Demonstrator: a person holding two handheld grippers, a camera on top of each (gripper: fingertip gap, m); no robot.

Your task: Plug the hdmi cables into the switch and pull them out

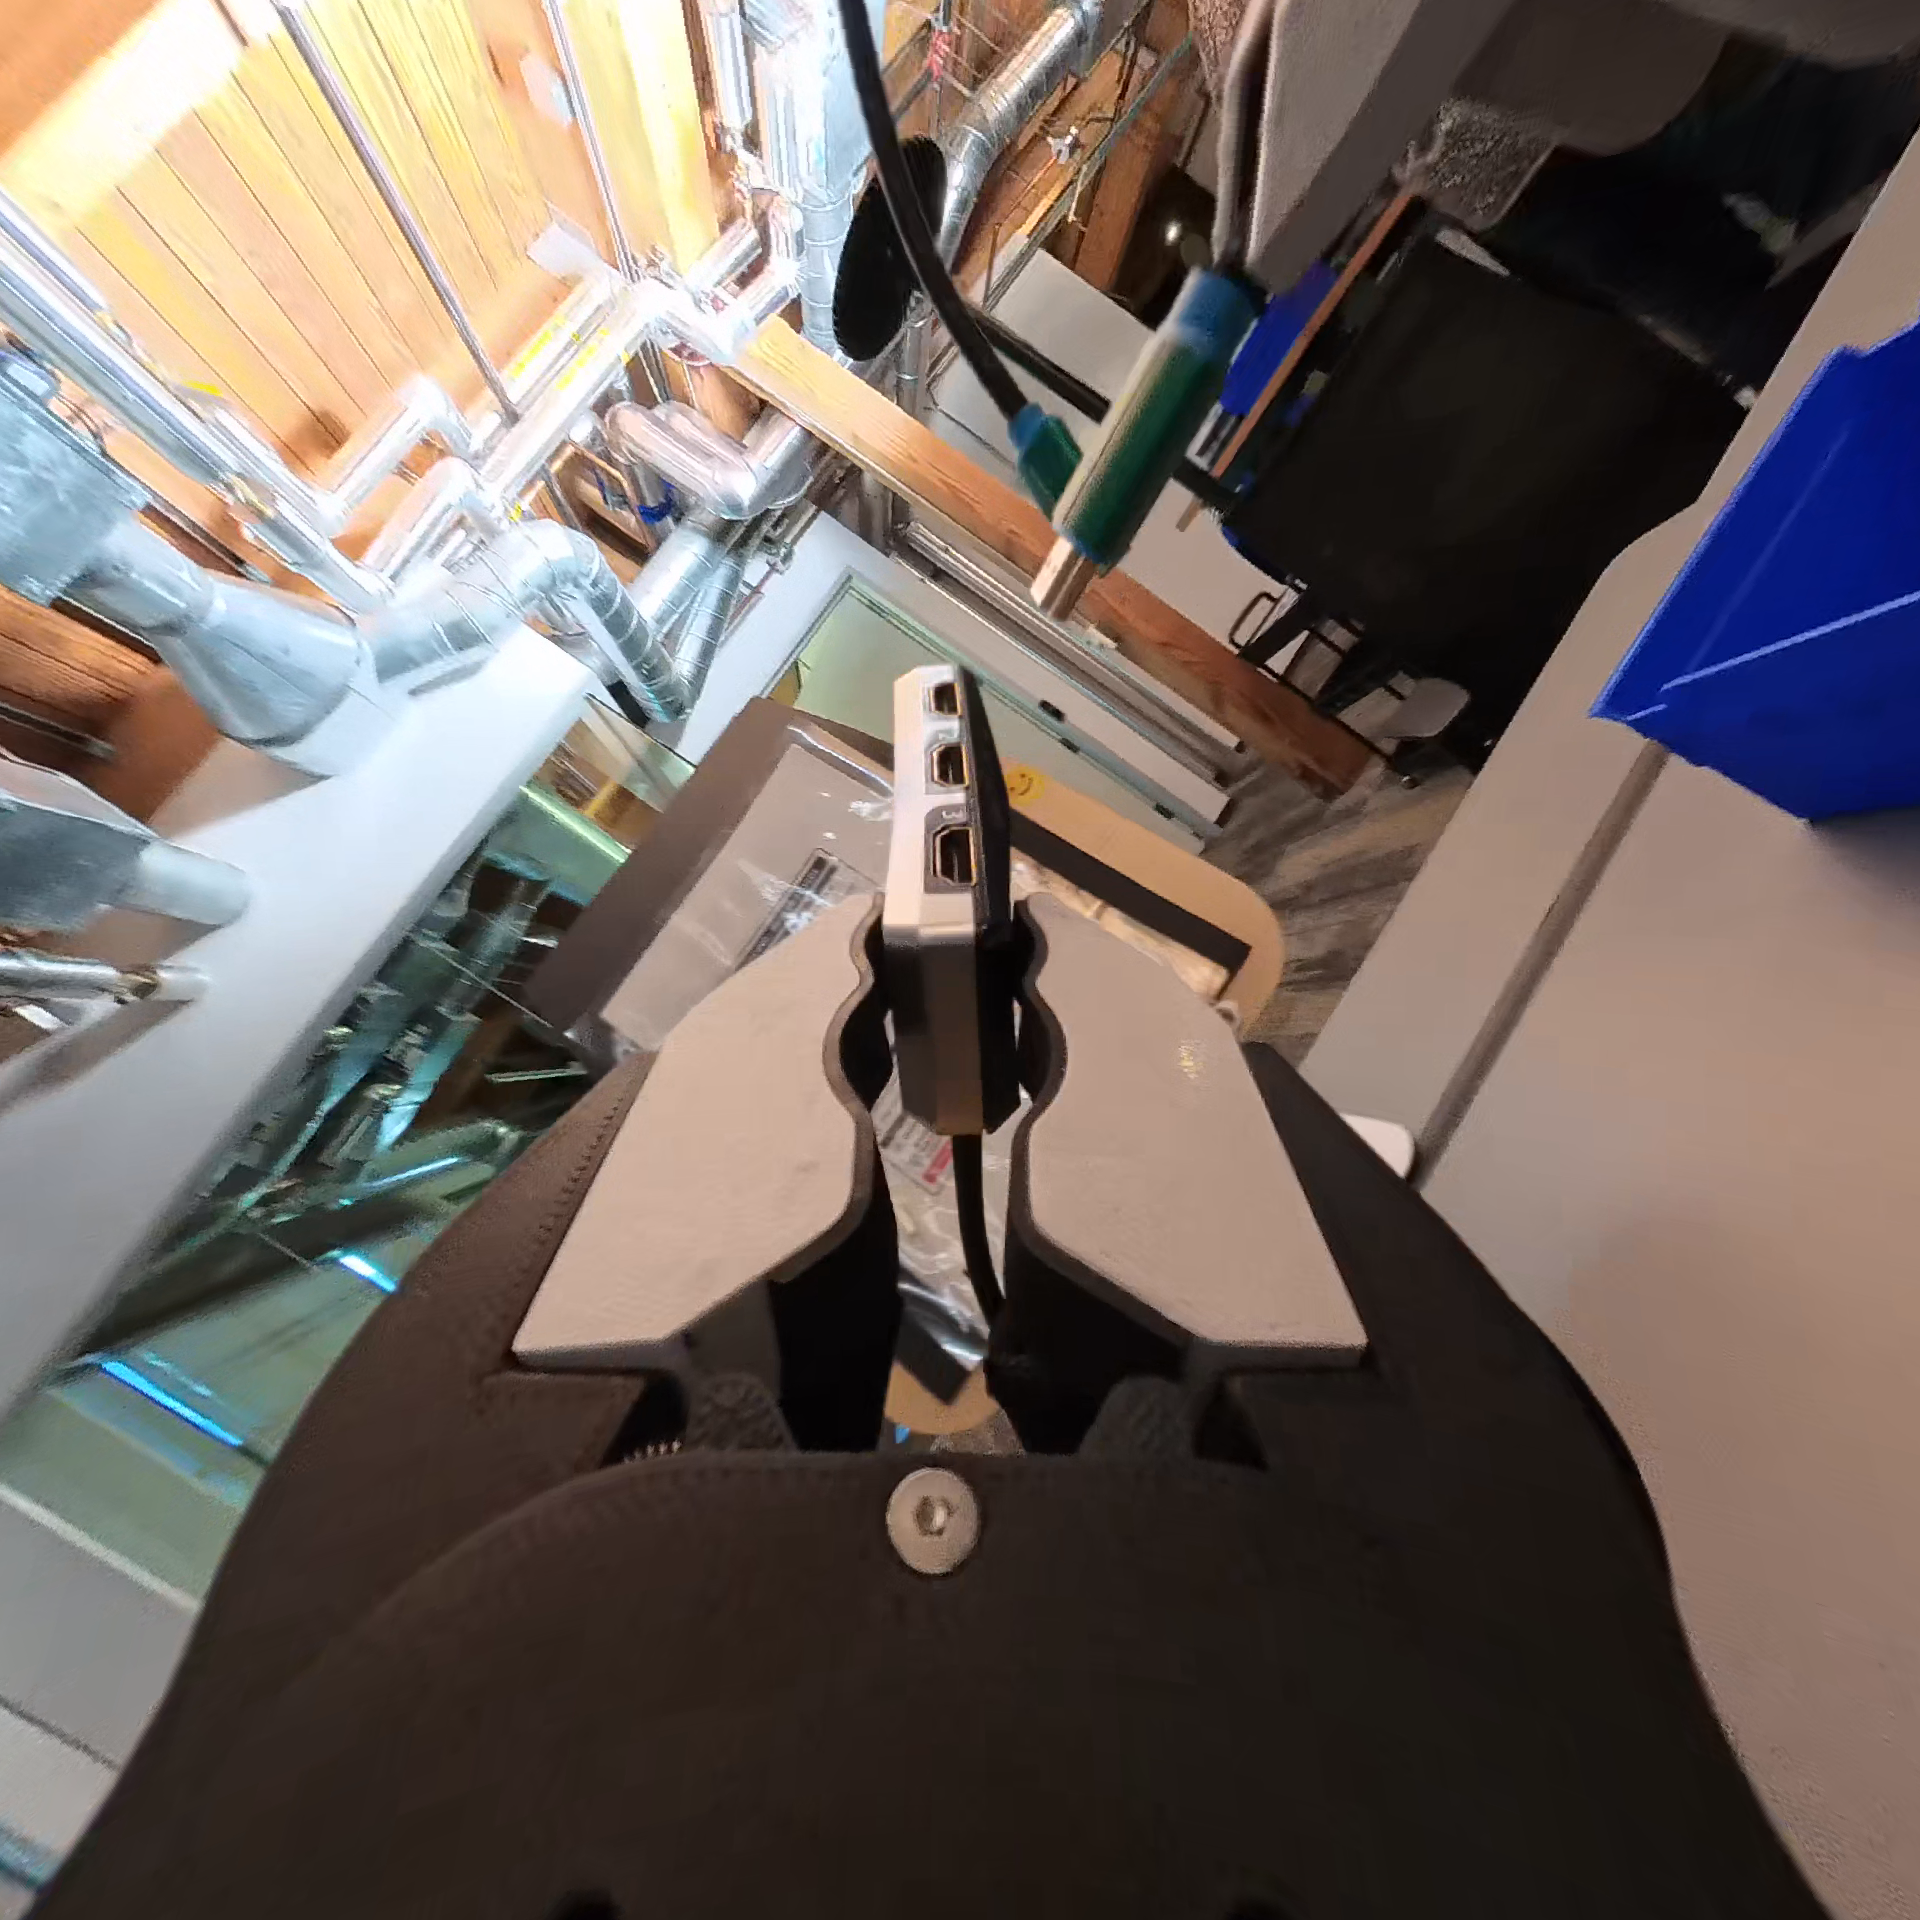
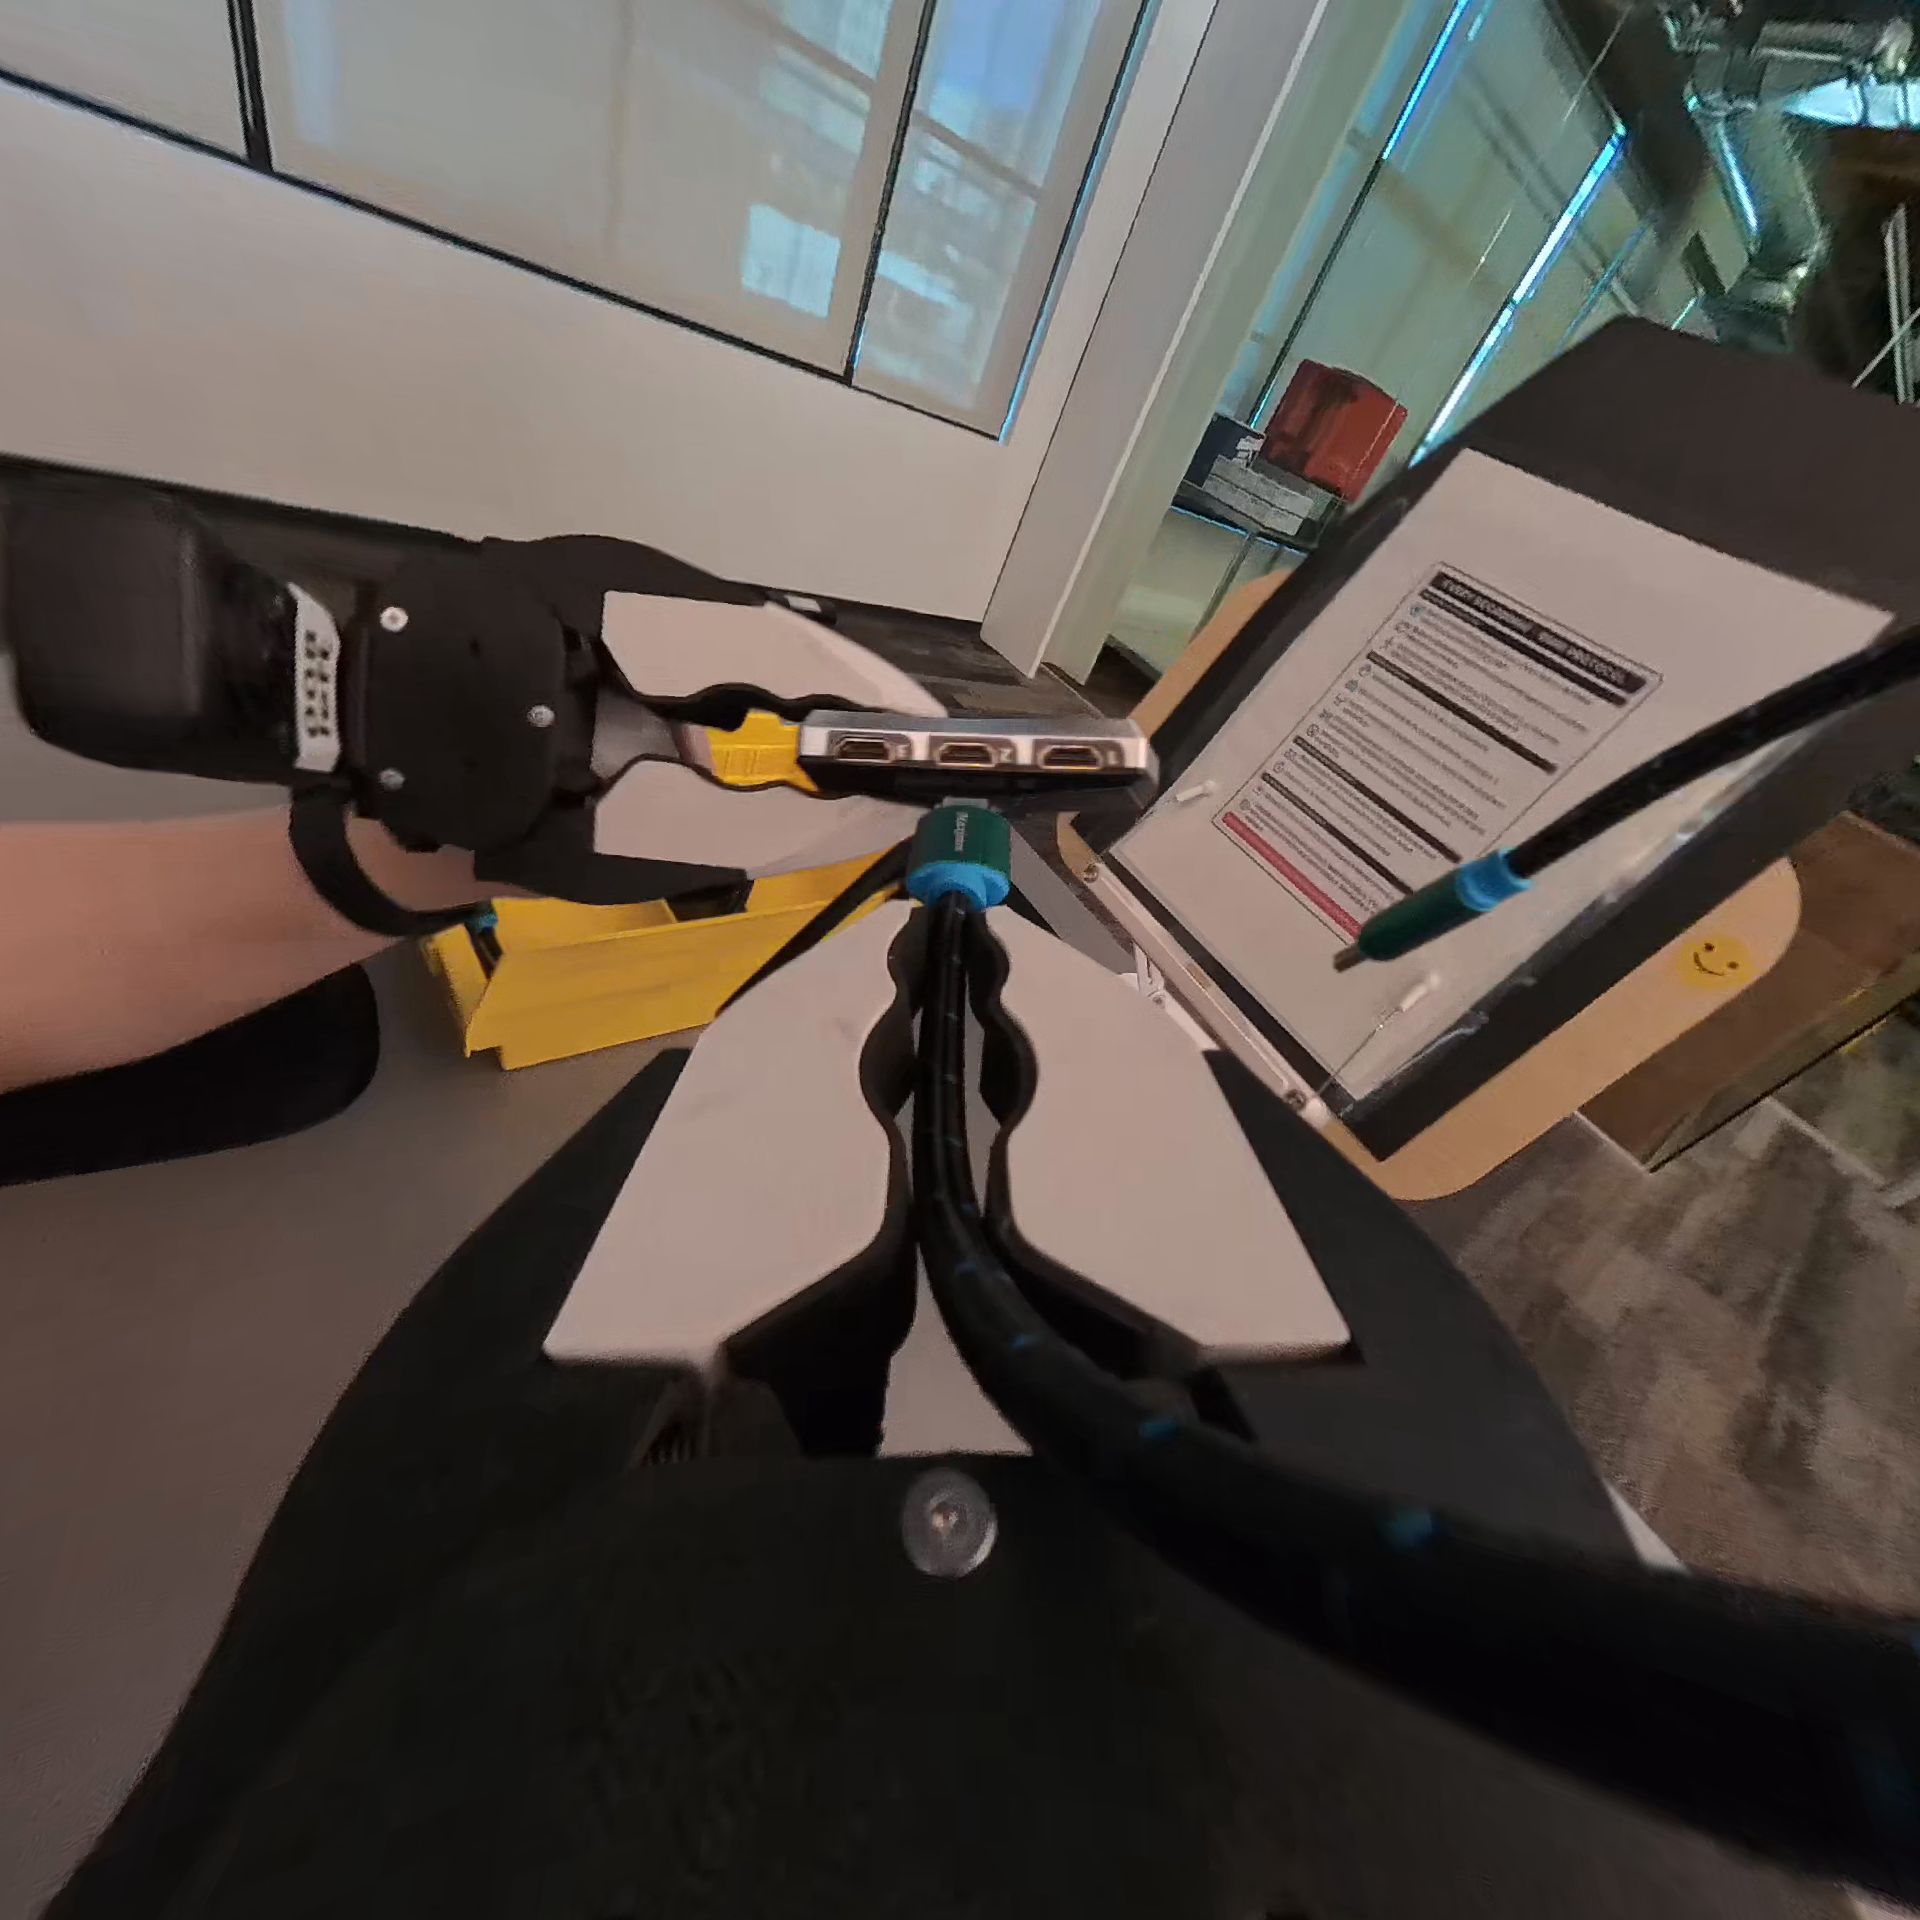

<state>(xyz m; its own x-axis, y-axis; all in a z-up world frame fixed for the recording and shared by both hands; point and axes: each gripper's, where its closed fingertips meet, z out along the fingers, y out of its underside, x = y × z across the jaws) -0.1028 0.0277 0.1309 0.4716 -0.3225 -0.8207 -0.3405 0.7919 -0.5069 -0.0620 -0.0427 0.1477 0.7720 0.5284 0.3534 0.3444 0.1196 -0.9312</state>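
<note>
Left gripper clamped on the near end of the switch, held on edge in the left wrist view; 3 empty ports facing the camera in a row; a thin black lead trailing down between the fingers. Up and to the right, a green plug with a blue collar, metal tip pointed toward the switch but clear of it; blue bin at far right.

In the right wrist view, left gripper at left, gripping the switch flat above a yellow bin; right gripper closed on a black cable just behind its green plug, plug tip meeting the switch's near edge, seating depth not discernible; a 2nd green plug hanging free at right before a framed sheet.
</note>
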